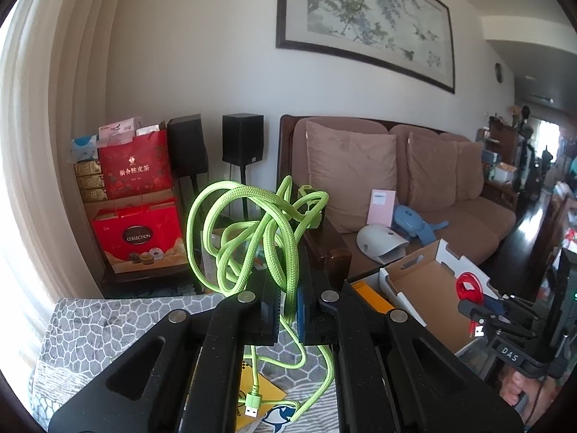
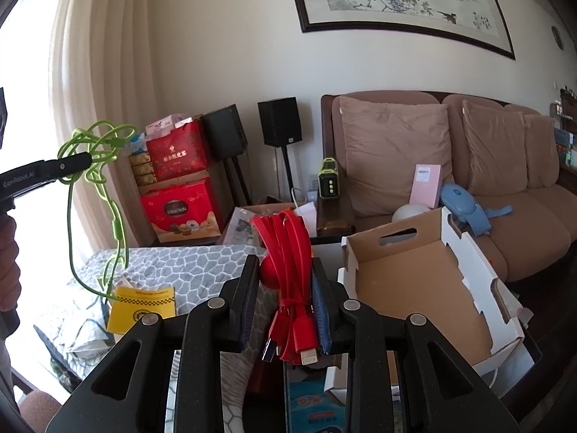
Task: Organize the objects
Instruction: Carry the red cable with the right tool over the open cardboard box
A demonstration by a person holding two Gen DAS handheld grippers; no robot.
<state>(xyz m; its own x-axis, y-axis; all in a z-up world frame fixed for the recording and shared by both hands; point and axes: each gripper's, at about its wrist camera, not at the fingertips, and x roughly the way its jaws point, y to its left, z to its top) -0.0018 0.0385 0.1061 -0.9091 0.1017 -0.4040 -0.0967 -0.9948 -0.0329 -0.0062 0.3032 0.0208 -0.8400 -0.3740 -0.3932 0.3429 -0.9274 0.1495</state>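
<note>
The left gripper [image 1: 287,301] is closed almost fully, its pads pinching a few strands of the green braided cable [image 1: 252,231], which is held up in a loose tangle to the left of the cardboard box [image 2: 414,270]. Loops rise above the fingers, and a long tail hangs down so that the green USB plug [image 1: 252,402] rests on the yellow booklet [image 2: 142,306], well left of the box.

The right gripper [image 2: 285,306] is closed partway on the bundled red flat cable [image 2: 288,252]: the bundle is pressed between the pads, its connectors pointing back toward the camera, just left of the box's near corner and above the table.

The box stands open and looks empty in the right wrist view, so dropping the cables into it is judged to be the step in hand. The red bundle is best carried rightward over the box's low front wall and lowered before the fingers are opened. The green cable calls for more care: it should be lifted high enough for the trailing plug to clear the booklet and the box wall, otherwise the tail may be left draped outside. The patterned grey cloth [image 1: 108,324] left of the box could snag a dragged plug.
</note>
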